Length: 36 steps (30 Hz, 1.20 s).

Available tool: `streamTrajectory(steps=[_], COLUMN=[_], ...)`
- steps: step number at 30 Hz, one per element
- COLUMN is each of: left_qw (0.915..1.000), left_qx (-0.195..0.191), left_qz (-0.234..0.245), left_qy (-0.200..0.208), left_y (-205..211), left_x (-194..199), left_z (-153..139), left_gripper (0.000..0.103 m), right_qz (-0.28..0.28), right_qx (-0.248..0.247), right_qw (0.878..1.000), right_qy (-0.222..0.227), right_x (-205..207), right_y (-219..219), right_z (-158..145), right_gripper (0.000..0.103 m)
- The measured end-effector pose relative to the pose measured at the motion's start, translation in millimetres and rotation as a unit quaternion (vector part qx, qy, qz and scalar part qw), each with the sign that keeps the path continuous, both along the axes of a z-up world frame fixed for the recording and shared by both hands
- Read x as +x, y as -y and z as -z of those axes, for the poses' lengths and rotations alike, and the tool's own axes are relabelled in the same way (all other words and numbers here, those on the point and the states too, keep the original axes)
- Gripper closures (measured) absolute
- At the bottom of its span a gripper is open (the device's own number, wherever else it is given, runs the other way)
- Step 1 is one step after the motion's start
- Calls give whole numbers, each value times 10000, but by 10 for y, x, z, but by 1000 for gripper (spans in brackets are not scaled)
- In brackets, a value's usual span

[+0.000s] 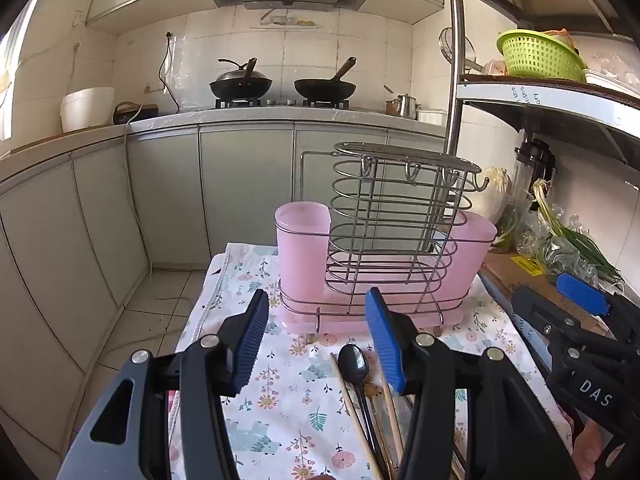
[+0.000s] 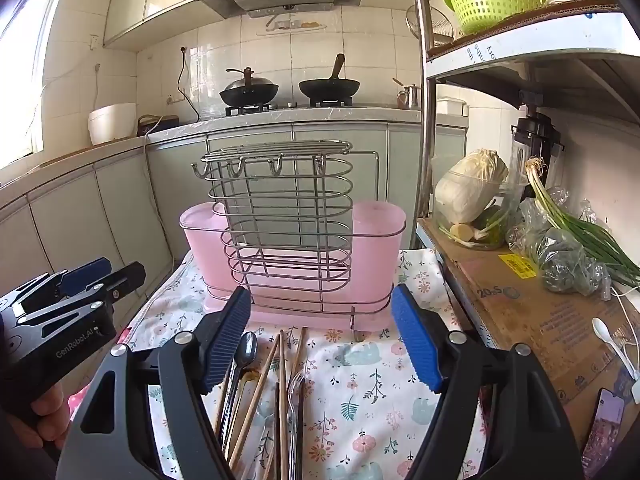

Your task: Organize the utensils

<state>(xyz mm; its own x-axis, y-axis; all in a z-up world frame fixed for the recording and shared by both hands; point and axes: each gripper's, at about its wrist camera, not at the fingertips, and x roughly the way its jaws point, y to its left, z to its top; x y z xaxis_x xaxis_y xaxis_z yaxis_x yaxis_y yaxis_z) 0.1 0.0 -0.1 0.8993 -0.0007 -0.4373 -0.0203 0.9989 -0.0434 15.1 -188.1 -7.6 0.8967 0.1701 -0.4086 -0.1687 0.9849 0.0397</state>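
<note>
Right now both grippers hang over the floral cloth, jaws spread wide and holding nothing. The left gripper has the spoon and chopsticks lying loose at its 5 o'clock, beside its right finger. The right gripper has spoon, chopsticks and fork flat on the cloth between its fingers, untouched. At 12 o'clock from each stands the wire rack with pink cups, upright, just beyond the utensils.
</note>
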Motion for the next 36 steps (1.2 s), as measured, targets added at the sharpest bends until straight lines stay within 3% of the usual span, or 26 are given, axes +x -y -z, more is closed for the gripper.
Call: streamTrajectory(steps=[36], left_qw=[9999], left_qx=[-124], left_qz=[-90], left_qy=[31], left_y=[-87], left_x=[-33], left_z=[-88], left_gripper=[53], right_qz=[-12], right_qx=[-152], right_qw=[9999], right_qy=[28], right_x=[-4], right_y=[-50], right_z=[-19], right_gripper=[30])
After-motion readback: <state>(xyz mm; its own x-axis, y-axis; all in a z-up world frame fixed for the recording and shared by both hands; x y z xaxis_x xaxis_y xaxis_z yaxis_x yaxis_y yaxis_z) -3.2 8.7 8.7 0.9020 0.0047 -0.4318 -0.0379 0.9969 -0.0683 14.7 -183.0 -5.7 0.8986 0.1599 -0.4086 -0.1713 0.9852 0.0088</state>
